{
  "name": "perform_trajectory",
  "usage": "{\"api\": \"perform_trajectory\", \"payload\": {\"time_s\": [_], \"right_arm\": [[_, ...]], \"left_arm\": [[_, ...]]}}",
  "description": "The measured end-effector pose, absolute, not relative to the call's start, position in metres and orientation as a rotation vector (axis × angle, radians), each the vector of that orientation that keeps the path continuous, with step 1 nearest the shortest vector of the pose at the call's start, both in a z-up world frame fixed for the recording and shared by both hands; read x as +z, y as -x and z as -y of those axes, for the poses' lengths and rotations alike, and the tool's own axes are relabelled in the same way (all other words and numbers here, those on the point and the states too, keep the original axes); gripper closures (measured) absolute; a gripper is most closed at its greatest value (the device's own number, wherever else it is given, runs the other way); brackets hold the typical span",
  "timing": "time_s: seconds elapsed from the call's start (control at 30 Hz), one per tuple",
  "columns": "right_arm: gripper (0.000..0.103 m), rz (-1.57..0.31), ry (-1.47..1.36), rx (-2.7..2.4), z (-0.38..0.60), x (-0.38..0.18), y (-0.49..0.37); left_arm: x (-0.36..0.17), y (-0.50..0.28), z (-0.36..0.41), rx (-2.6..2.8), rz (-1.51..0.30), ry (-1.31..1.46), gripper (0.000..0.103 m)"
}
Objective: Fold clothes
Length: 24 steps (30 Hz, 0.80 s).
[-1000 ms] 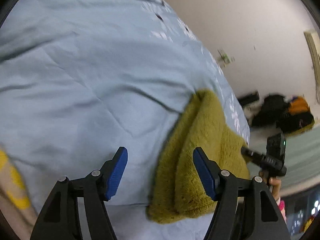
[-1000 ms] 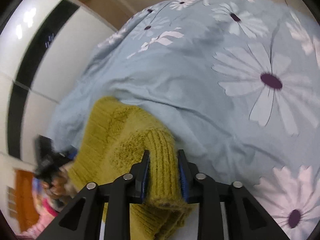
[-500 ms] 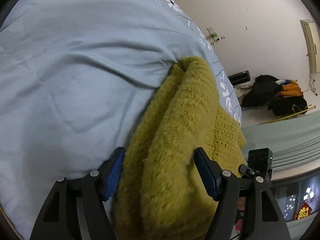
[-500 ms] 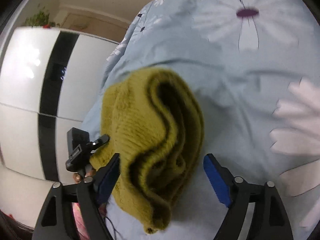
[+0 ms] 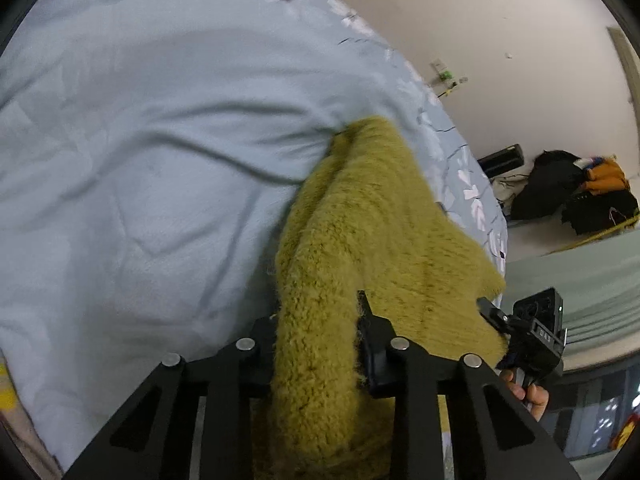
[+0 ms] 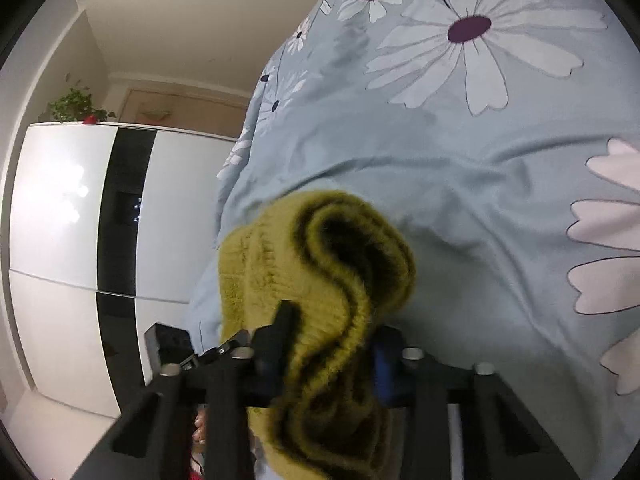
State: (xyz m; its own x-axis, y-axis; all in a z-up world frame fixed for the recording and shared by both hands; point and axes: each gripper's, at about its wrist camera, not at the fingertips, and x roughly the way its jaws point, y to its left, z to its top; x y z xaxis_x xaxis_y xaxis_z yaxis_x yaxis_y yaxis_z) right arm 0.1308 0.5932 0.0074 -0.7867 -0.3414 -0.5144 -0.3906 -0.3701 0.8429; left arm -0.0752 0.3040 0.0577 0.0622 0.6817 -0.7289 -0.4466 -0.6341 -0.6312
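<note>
An olive-yellow fuzzy knit sweater [image 5: 380, 232] lies bunched at the edge of a light blue bed cover [image 5: 140, 160]. My left gripper [image 5: 316, 332] is shut on a thick fold of the sweater; the blue pads are buried in the knit. In the right wrist view the same sweater [image 6: 316, 264] shows as a rolled, layered bundle, and my right gripper [image 6: 328, 348] is shut on it. The right gripper's body also shows in the left wrist view [image 5: 536, 332], beyond the sweater's far edge.
The blue cover carries white daisy prints [image 6: 476, 36]. A white and black wardrobe [image 6: 80, 208] stands beside the bed, with a plant [image 6: 76, 106] on top. Dark bags and clothes [image 5: 572, 196] lie on the floor by the wall.
Both grippers have closed on the sweater; half a second ago both stood open around it. A second ago the right one was shut on a fold and the left open beside the sweater.
</note>
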Motion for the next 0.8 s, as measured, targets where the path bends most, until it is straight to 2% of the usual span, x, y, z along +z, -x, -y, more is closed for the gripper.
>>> {"api": "perform_trajectory", "payload": {"time_s": [0.07, 0.17, 0.23, 0.3, 0.47, 0.57, 0.63, 0.73, 0.77, 0.8], "right_arm": [[0.078, -1.669, 1.014, 2.431, -0.592, 0.030, -0.131], [0.078, -1.577, 0.954, 2.554, -0.598, 0.076, -0.143], [0.078, -1.528, 0.893, 2.627, -0.605, 0.105, -0.153], [0.078, -1.506, 0.874, 2.637, -0.619, 0.113, -0.159], [0.078, -1.381, 1.147, 2.424, -0.625, 0.045, -0.145], [0.078, -1.473, 1.116, 2.406, -0.631, 0.031, -0.153], [0.077, -1.534, 1.094, 2.392, -0.634, 0.021, -0.157], [0.068, -1.626, 1.060, 2.368, -0.640, 0.006, -0.165], [0.058, -1.656, 1.048, 2.360, -0.642, 0.001, -0.167], [0.054, -1.686, 1.037, 2.351, -0.644, -0.003, -0.169]], "left_arm": [[0.078, 0.069, -0.300, 1.655, 0.315, 1.453, 0.074], [0.103, 0.061, -0.290, 1.578, 0.420, 1.364, 0.074], [0.105, 0.055, -0.293, 1.552, 0.450, 1.331, 0.073], [0.093, 0.050, -0.299, 1.569, 0.402, 1.334, 0.073], [0.024, 0.041, -0.323, 1.632, 0.201, 1.521, 0.073], [0.011, 0.049, -0.316, 1.582, 0.293, 1.544, 0.073], [0.012, 0.052, -0.315, 1.566, 0.292, 1.541, 0.073], [0.007, 0.055, -0.319, 1.571, 0.275, 1.540, 0.072], [0.005, 0.056, -0.320, 1.569, 0.284, 1.543, 0.071], [0.004, 0.057, -0.319, 1.565, 0.296, 1.547, 0.071]]}}
